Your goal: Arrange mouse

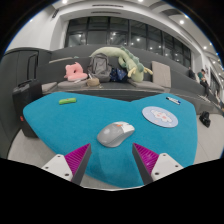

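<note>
The gripper (108, 160) is spread wide and holds nothing; its two pink pads (72, 157) flank an open gap at six o'clock. Just ahead of the fingertips, at about twelve o'clock from the gap, lies the mouse (116, 133), grey and resting flat on the teal mat (60, 125) that covers the desk. Its long axis runs askew, one end toward one o'clock, the other toward seven. It is not yet between the fingers.

At about two o'clock from the mouse sits a round white disc (159, 116), near but apart from it. Far off at ten o'clock a small green thing (67, 100) lies by the mat's back edge. Beyond the mat a clutter of items, among them something pink (74, 71), sits on a farther surface.

The step in hand looks to be the approach for a grasp. To do it well, the person should likely carry the gripper forward and low until the mouse's flanks sit between the pads, turning the wrist so the fingers square up to its tilted body. Closing across the narrow width, not end to end, should give the firmer hold. The rounded shell may slip upward if pinched high, so the pads belong low on its sides.
</note>
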Motion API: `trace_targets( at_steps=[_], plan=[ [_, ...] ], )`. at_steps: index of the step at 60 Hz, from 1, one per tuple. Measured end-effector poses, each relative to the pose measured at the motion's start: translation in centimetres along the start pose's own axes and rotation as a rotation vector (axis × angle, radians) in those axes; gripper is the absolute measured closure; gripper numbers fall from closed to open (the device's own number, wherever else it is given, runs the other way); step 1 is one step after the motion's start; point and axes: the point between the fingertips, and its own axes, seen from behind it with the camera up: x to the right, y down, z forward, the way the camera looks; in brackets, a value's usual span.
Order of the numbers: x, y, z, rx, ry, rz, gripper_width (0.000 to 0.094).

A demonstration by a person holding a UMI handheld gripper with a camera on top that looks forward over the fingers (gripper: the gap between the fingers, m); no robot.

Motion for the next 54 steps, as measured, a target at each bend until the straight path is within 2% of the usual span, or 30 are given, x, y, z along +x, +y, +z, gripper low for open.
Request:
trace_targets(
  at_steps=[28, 45, 54],
  plan=[
    [0.0, -1.9, 8.9, -0.081, 0.008, 0.065, 0.0079],
    [-0.4, -3.3, 12.0, -0.109, 0.003, 0.083, 0.0077],
    [-1.2, -3.6, 12.8, -0.116, -0.038, 0.057, 0.0118]
  ],
)
